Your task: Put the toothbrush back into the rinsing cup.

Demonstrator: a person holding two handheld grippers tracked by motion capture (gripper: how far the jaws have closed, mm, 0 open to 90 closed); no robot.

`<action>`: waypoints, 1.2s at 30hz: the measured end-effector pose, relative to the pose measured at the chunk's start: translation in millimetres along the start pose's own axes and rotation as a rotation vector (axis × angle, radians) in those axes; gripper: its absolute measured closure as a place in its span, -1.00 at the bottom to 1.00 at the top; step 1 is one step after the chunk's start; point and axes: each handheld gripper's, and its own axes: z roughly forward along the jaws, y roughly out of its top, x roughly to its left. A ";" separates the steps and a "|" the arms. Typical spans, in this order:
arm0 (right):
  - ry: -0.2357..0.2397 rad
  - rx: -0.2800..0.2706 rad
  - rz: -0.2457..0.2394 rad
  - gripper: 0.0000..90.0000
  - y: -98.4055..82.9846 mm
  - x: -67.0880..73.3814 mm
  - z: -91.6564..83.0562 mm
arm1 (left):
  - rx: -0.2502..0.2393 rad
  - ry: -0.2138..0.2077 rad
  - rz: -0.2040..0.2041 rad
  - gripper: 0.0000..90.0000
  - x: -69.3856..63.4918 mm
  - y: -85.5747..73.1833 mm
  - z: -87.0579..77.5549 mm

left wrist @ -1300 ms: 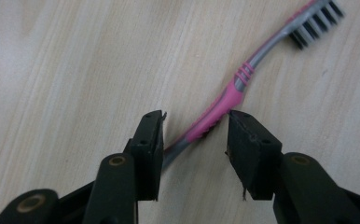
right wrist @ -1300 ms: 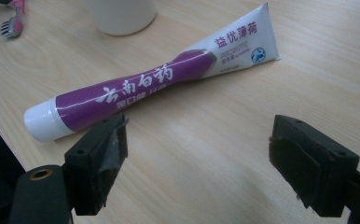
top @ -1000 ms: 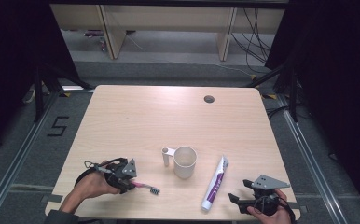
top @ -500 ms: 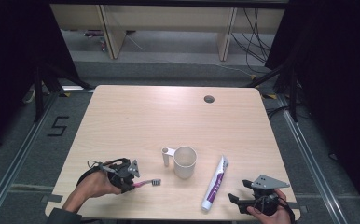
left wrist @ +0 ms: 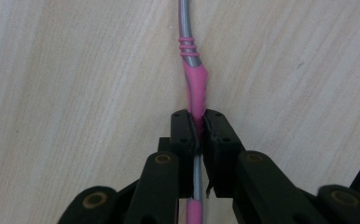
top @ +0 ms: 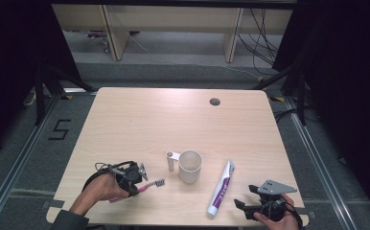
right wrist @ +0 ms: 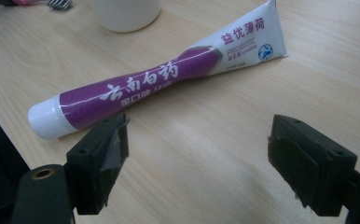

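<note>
A pink and grey toothbrush (top: 150,185) lies on the wooden table (top: 173,120) near its front left. My left gripper (top: 136,186) has just been closing, and its jaws now pinch the toothbrush (left wrist: 194,86) by the handle. In the left gripper view the left gripper (left wrist: 198,123) has both pads pressed on the pink grip. A purple and white toothpaste tube (top: 221,188) lies right of a white mug (top: 190,166). My right gripper (top: 246,196) rests open at the front right. In its own view the right gripper (right wrist: 199,144) stands just short of the tube (right wrist: 159,81), with bare table between its jaws.
The mug's handle (top: 172,160) points left towards the toothbrush. The mug's base (right wrist: 127,11) shows beyond the tube. A round cable hole (top: 215,101) sits at the table's far right. Dark floor and rails surround the table.
The brush head has shifted slightly away from the table's front edge, with my left hand at its handle. My right gripper has kept still.
</note>
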 end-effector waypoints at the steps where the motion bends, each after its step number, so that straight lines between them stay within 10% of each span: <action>1: -0.001 -0.004 0.002 -0.52 -0.2 0.5 0.4 | 0.005 0.001 -0.002 0.83 0.2 0.6 0.0; 20: 0.004 0.000 0.002 -0.49 0.0 1.0 -0.1 | 0.071 0.010 -0.027 0.85 -4.9 8.1 -0.5; 36: 0.006 -0.002 0.003 -0.49 -0.3 -1.3 -0.4 | -0.097 0.030 -0.051 0.86 -5.7 -12.1 -39.4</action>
